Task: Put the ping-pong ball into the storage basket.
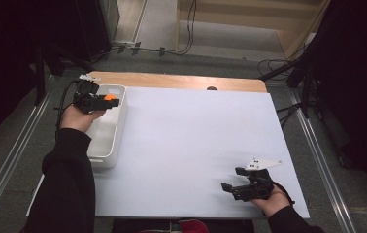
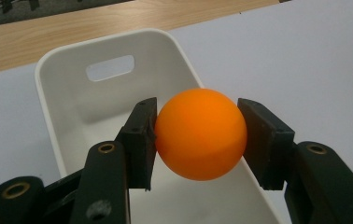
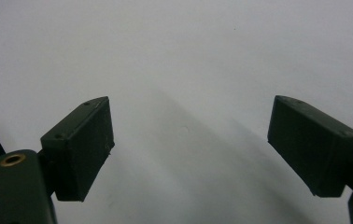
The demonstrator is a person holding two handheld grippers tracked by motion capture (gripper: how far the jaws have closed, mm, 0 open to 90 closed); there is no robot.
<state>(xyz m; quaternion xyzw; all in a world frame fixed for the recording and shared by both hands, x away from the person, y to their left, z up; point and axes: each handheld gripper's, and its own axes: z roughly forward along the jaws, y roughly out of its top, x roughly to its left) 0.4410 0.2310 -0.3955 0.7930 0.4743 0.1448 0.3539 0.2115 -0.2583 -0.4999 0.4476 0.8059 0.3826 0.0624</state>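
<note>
The left gripper [image 2: 198,135] clamps the ball [image 2: 201,134] over the bin [image 2: 48,93] just below its jaws, seemingly for dropping in. The right gripper [image 3: 191,144] rests apart, jaws wide and empty.

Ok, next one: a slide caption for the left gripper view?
Left tool clamps an orange ball above a white bin on the white table.

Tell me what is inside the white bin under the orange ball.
The white bin shows bare floor and a handle slot. The orange ball, held by the left gripper, and the fingers hide its near part.
</note>
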